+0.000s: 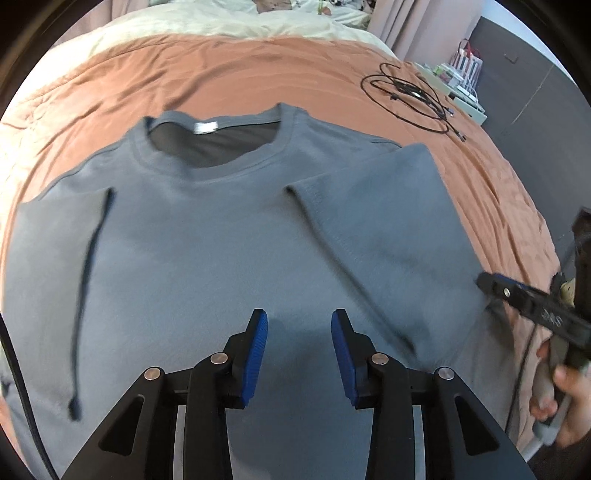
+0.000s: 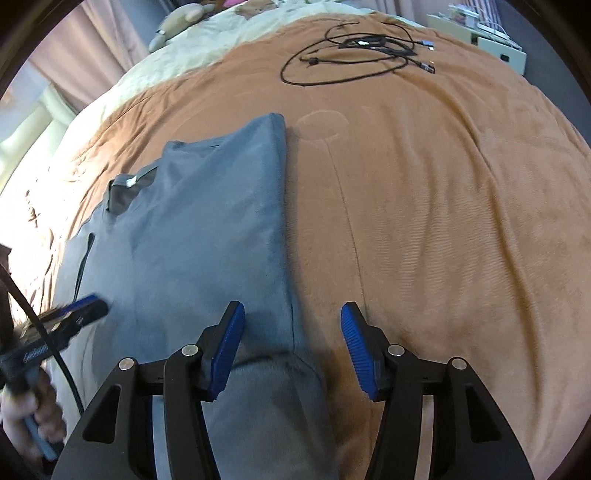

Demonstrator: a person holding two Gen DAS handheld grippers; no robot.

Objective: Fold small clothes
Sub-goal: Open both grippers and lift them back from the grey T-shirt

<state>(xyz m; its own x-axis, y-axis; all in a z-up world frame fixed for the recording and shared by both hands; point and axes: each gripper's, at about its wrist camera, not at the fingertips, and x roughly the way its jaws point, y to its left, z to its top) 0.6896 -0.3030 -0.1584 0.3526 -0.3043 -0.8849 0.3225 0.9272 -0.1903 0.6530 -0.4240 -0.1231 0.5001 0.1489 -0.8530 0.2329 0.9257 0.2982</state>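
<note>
A grey-blue T-shirt lies flat on the brown bedspread, collar at the far side. Its right side and sleeve are folded inward over the body. A dark crease runs down its left part. My left gripper is open and empty above the lower middle of the shirt. My right gripper is open and empty over the shirt's folded right edge; it also shows at the right of the left wrist view. The left gripper shows at the left of the right wrist view.
The brown bedspread stretches to the right of the shirt. A tangle of black cables lies at its far right corner. A cream duvet lies at the head. A white unit stands beside the bed.
</note>
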